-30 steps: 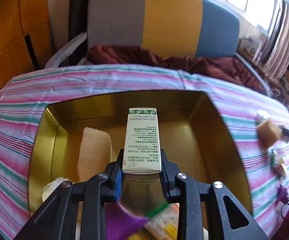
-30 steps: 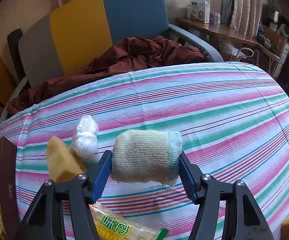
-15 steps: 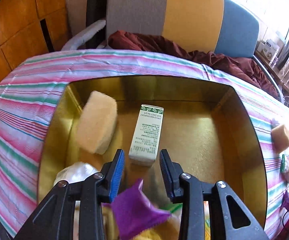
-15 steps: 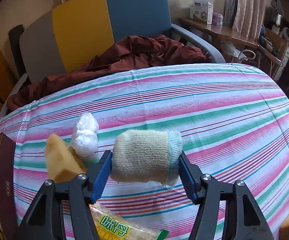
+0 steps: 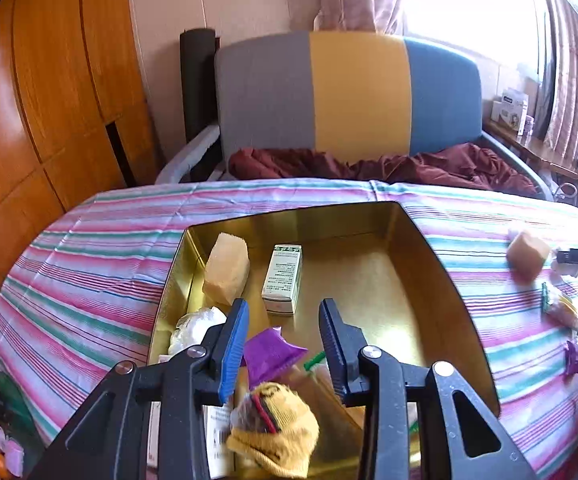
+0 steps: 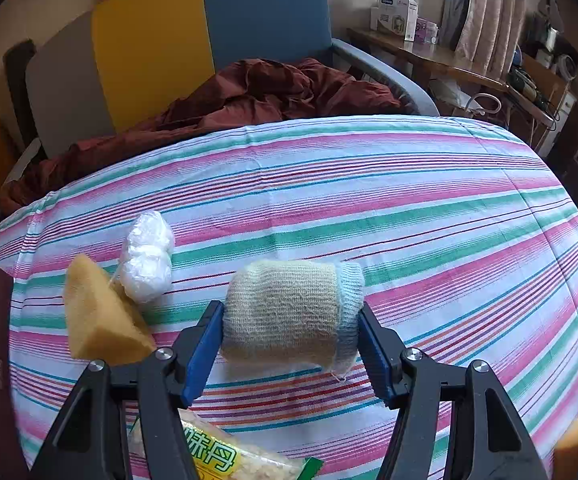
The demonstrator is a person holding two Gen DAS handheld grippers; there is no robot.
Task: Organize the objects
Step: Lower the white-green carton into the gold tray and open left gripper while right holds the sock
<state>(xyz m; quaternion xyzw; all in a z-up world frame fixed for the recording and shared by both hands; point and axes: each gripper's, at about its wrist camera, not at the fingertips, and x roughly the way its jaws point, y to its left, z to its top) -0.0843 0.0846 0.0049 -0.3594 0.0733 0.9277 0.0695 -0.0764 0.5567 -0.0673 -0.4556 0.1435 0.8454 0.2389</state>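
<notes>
Our right tongs (image 6: pixel 291 332) are clamped on the rolled sock (image 6: pixel 289 316) above the striped table (image 6: pixel 409 208), ready for boxing. Our left tongs (image 5: pixel 283 344) stand apart and empty over the gold box (image 5: pixel 429 264), where the small carton (image 5: pixel 283 284) lies beside a sponge (image 5: pixel 227 268).

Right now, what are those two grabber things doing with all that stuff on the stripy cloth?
Someone is tidying things into a gold box. The left gripper is open and holds nothing; a small carton lies flat in the box beside a sponge, with a purple bag and a yellow sock nearer the camera. The right gripper is shut on a rolled sock above the cloth, not yet in the box. Another sponge and a white wad wait on the cloth.
</notes>
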